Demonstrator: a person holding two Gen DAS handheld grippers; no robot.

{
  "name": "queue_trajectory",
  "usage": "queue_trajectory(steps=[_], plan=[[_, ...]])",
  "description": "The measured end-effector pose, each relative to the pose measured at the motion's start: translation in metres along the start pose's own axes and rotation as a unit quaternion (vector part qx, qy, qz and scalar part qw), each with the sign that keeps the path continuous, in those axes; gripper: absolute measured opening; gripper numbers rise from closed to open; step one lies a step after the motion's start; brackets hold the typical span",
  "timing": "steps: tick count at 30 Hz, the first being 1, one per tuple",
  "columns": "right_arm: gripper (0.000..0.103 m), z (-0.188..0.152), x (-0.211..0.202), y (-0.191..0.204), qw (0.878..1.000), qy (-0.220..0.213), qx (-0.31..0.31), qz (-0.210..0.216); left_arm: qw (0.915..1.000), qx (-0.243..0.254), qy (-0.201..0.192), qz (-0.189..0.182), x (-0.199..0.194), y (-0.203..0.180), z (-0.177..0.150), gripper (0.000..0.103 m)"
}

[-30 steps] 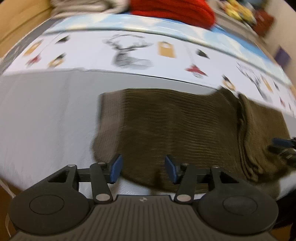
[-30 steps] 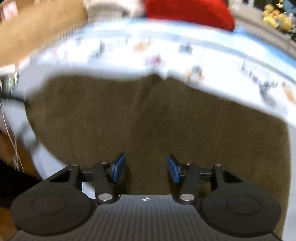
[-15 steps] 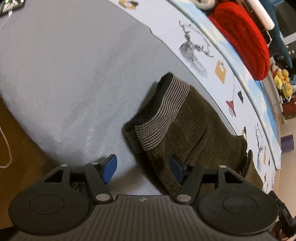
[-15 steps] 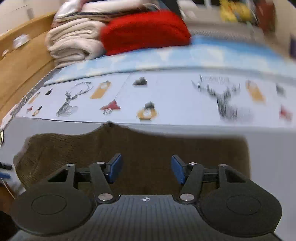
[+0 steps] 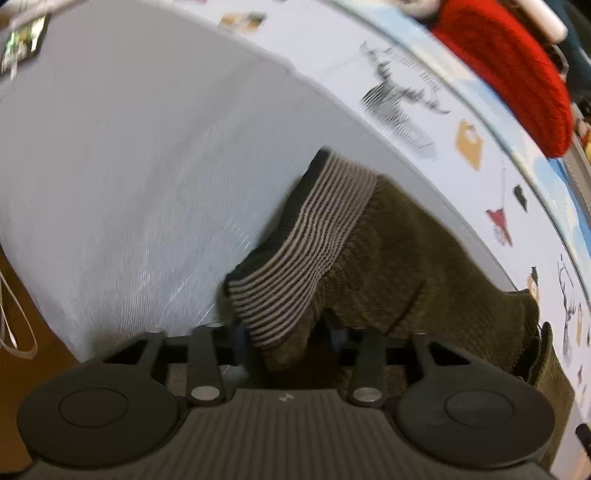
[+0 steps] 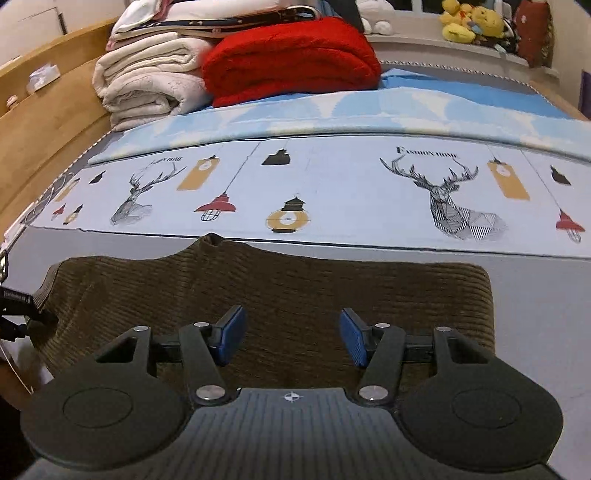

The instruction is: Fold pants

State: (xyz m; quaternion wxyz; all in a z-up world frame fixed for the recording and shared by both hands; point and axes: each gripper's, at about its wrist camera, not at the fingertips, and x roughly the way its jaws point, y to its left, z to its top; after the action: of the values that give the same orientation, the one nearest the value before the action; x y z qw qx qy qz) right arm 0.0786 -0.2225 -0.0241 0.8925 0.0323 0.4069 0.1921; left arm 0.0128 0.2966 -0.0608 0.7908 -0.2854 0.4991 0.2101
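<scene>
Dark olive corduroy pants (image 5: 406,266) lie folded on the grey sheet (image 5: 129,166). Their striped ribbed band (image 5: 314,229) sticks up at the near corner. My left gripper (image 5: 286,338) is closing on that corner; the cloth fills the gap and hides most of both pads. In the right wrist view the pants (image 6: 295,280) form a wide flat rectangle. My right gripper (image 6: 290,338) hovers open over their near edge with nothing between its blue pads (image 6: 231,334). A dark part of the left gripper (image 6: 18,310) shows at the pants' left end.
A printed deer-and-lantern sheet (image 6: 332,184) lies beyond the pants. Behind it are a red blanket (image 6: 291,55) and folded white quilts (image 6: 147,77). A wooden bed frame (image 6: 48,110) runs along the left. Plush toys (image 6: 469,22) sit on the far ledge. The mattress edge drops to brown floor (image 5: 14,295).
The left gripper rolled, swung to the pants' striped end and dropped onto its corner, its jaws narrowing around the cloth. The right gripper slid sideways along the pants, then steadied, staying open.
</scene>
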Motion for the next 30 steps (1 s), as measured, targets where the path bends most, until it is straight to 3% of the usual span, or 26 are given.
queue_trajectory(steps=[4,6,8,10,13,15,17,18,19,20,22,23,26,27,28,30], plan=[[0.059,-0.001,0.0,0.003,1.0,0.0,-0.012,-0.011,0.9921,0.092,-0.082,-0.028,-0.045,-0.049,-0.008,0.029],[0.059,-0.002,-0.002,0.003,1.0,-0.005,-0.016,-0.026,0.9822,0.139,-0.115,-0.052,-0.066,-0.08,-0.018,0.029],[0.059,-0.003,-0.005,-0.002,0.999,-0.008,-0.006,-0.045,0.9672,0.193,-0.143,-0.082,-0.085,-0.118,-0.034,0.028],[0.059,-0.005,-0.009,-0.013,0.998,-0.012,0.018,-0.062,0.9465,0.252,-0.165,-0.115,-0.101,-0.161,-0.054,0.028],[0.059,-0.01,-0.017,-0.034,0.994,-0.019,0.059,-0.094,0.9021,0.347,-0.179,-0.183,-0.122,-0.219,-0.101,0.028],[0.059,-0.015,-0.023,-0.049,0.989,-0.021,0.079,-0.122,0.8747,0.398,-0.166,-0.221,-0.126,-0.251,-0.133,0.032],[0.06,-0.019,-0.027,-0.062,0.985,-0.021,0.1,-0.14,0.849,0.437,-0.115,-0.273,-0.121,-0.281,-0.157,0.056],[0.06,-0.022,-0.029,-0.067,0.983,-0.021,0.11,-0.143,0.8398,0.444,-0.093,-0.298,-0.118,-0.29,-0.163,0.06],[0.06,-0.024,-0.03,-0.073,0.982,-0.021,0.121,-0.144,0.8362,0.443,-0.082,-0.312,-0.119,-0.295,-0.168,0.069],[0.06,-0.025,-0.031,-0.077,0.981,-0.021,0.13,-0.145,0.839,0.437,-0.082,-0.314,-0.118,-0.296,-0.167,0.076],[0.061,-0.028,-0.031,-0.084,0.978,-0.022,0.15,-0.143,0.8547,0.414,-0.088,-0.301,-0.115,-0.292,-0.156,0.078],[0.062,-0.028,-0.031,-0.087,0.978,-0.023,0.159,-0.136,0.868,0.397,-0.089,-0.285,-0.11,-0.287,-0.145,0.078],[0.066,-0.027,-0.027,-0.089,0.978,-0.023,0.186,-0.094,0.9207,0.325,-0.07,-0.204,-0.087,-0.264,-0.113,0.078],[0.071,-0.026,-0.022,-0.088,0.978,-0.018,0.195,-0.074,0.9337,0.301,-0.061,-0.183,-0.078,-0.256,-0.105,0.078],[0.074,-0.024,-0.017,-0.086,0.977,-0.011,0.203,-0.057,0.9441,0.279,-0.051,-0.168,-0.071,-0.247,-0.098,0.078],[0.082,-0.023,0.0,-0.081,0.975,0.012,0.22,-0.02,0.9534,0.258,-0.033,-0.153,-0.063,-0.233,-0.089,0.078]])
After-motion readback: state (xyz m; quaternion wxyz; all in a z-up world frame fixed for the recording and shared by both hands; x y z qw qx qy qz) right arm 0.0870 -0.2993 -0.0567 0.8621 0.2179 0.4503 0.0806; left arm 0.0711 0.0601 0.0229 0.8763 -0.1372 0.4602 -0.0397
